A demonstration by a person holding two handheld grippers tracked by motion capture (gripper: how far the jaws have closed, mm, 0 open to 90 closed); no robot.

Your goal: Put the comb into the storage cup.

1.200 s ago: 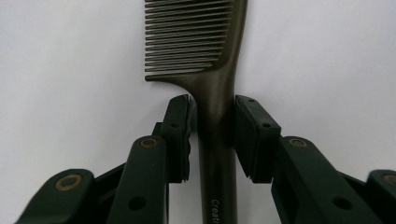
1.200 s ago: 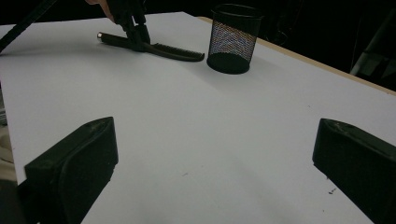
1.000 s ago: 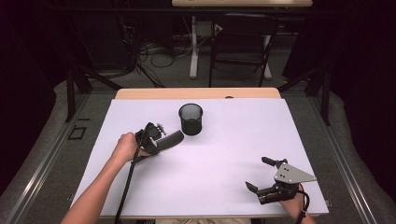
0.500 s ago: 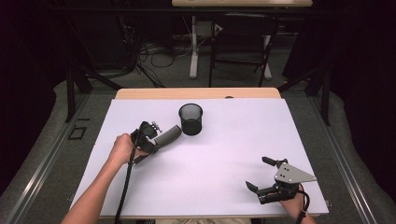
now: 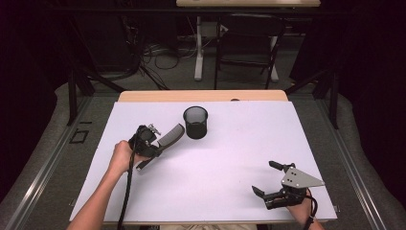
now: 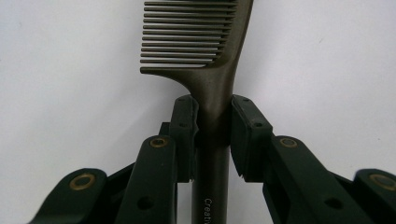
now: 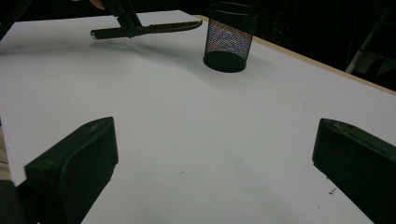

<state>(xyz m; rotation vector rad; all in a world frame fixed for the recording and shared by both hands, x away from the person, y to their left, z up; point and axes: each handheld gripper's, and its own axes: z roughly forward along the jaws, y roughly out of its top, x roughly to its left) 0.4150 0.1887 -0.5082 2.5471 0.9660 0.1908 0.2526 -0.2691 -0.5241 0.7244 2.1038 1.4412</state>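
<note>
White table (image 5: 215, 187), dark room behind: comb (image 6: 205, 56) clamped at its handle by left gripper (image 5: 160, 143), lifted just left of mesh cup (image 5: 196, 122); likely light, stiff, slick plastic, best held mid-handle; right gripper (image 5: 268, 178) open, empty, near right.

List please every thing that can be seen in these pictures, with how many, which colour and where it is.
comb: one, dark grey-brown, held by its handle above the left part of the table, teeth end toward the cup
mesh cup: one, black, upright on the far middle of the table
table: one, white top with a wooden far edge
chair: one, dark, on the floor behind the table
cables: several, dark and pale, on the floor behind the table
left tool: one, black, shut on the comb handle
right tool: one, black with a grey plate, open, near right corner
forearms: two, from the near edge
</note>
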